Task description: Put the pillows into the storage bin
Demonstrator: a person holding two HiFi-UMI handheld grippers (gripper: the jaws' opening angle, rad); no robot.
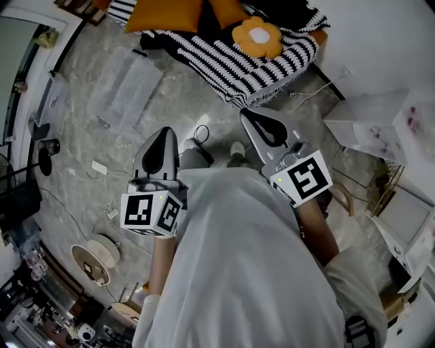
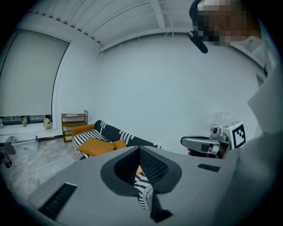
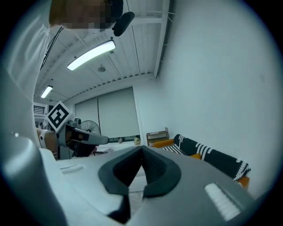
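No readable text, no legible labels

Held forward side by side, pointing away from the torso: left gripper (image 1: 164, 134), right gripper (image 1: 252, 117), jaws pressed together.

Head view steeply down; both gripper views level, sharing striped sofa (image 2: 112, 131).

Flower-shaped orange pillow (image 1: 257, 37), white centre, lying flat on black-and-white striped sofa (image 1: 217, 64); two plain orange pillows (image 1: 165, 13) resting just beside it, toward sofa's back.
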